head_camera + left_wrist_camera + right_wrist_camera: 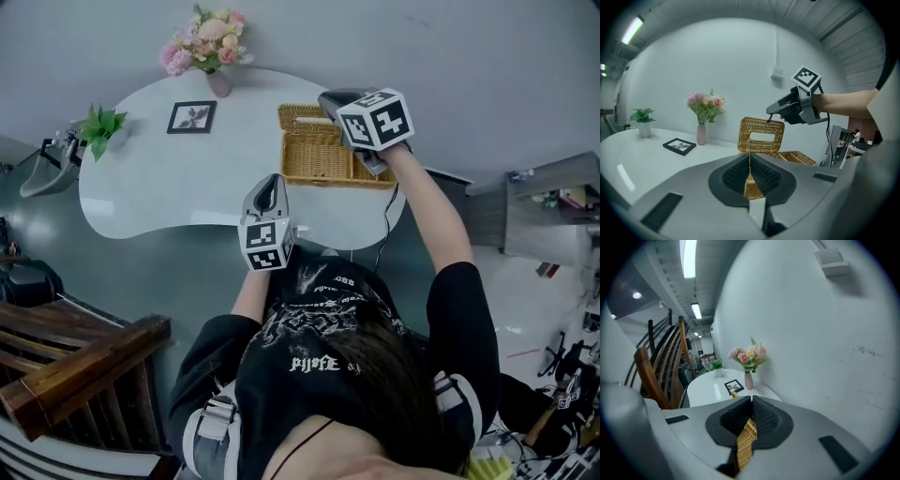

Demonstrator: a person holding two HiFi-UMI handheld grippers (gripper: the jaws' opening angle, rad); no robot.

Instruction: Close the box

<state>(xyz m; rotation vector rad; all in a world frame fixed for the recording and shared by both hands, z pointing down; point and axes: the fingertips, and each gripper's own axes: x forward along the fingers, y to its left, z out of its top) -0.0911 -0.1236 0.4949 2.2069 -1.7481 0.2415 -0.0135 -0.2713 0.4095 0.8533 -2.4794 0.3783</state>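
Note:
A wicker box (323,159) stands on the white table (169,187) at its right end. Its lid (302,115) is raised upright along the far side (761,136). My right gripper (330,101) is shut on the lid's top edge, and a wicker strip (747,439) shows between its pads (764,420). From the left gripper view, the right gripper (769,112) sits at the lid's upper right corner. My left gripper (270,183) hovers just left of the box's near corner, its tips together (750,155) with nothing gripped. The box corner (753,186) shows behind them.
A vase of pink flowers (208,47) stands at the table's far edge. A black picture frame (191,116) lies near it, and a small green plant (101,124) sits at the left end. A wooden stair rail (75,366) is at the lower left. A cable (384,225) hangs off the table's right edge.

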